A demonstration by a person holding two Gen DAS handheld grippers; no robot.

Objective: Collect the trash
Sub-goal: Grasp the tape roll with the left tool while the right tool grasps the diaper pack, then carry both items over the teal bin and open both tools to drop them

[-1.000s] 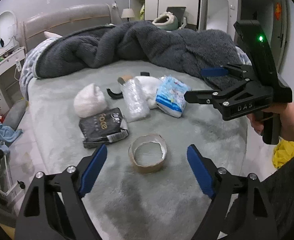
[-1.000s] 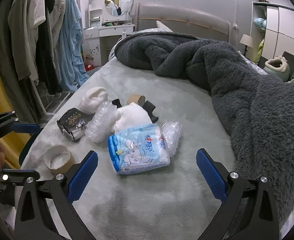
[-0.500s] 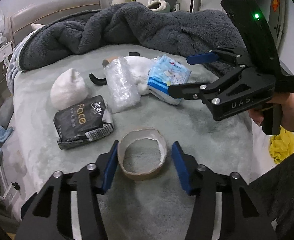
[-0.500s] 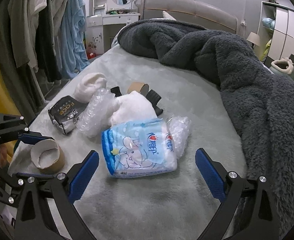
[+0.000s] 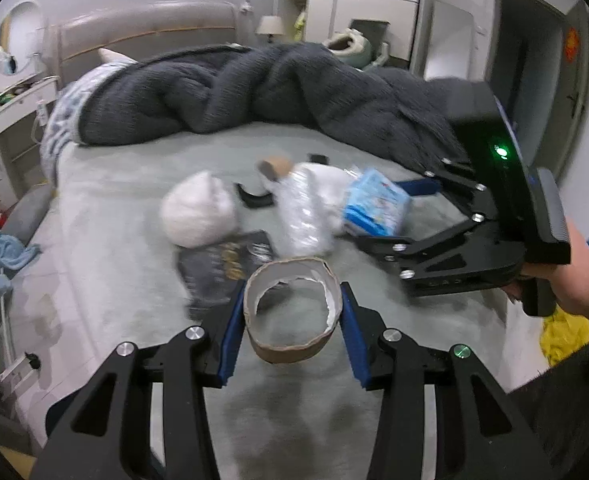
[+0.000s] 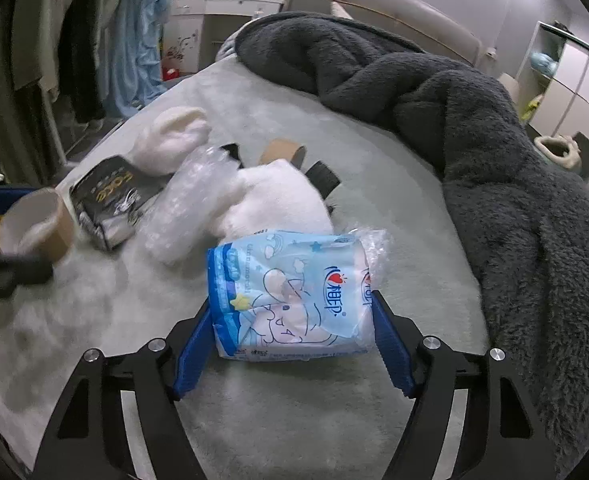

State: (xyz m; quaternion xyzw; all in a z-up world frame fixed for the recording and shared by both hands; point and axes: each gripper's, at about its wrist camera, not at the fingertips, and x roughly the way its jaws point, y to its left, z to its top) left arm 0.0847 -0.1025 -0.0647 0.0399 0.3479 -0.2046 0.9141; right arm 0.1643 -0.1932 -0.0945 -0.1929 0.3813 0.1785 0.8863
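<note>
A wide bed point(image 6: 294, 420) with a pale grey-green plush cover fills both views, and a dark grey fleece blanket point(image 6: 494, 152) lies bunched along its far side. The trash sits in a loose cluster on the cover. A white fluffy bundle point(image 6: 278, 196) lies in the middle, with crumpled clear bubble wrap point(image 6: 186, 204) against it and a second white wad point(image 6: 170, 140) farther back. A black tissue pack point(image 6: 106, 200) printed "face" lies beside the wrap. The right gripper point(image 6: 292, 350) has just been closing; its blue pads now touch both sides of the blue-and-white tissue pack point(image 6: 294, 292), which rests on the cover. The left gripper point(image 5: 292, 332) is clamped on the empty brown tape roll point(image 5: 292, 312), one pad against each outer side, and the roll appears slightly tilted.
</note>
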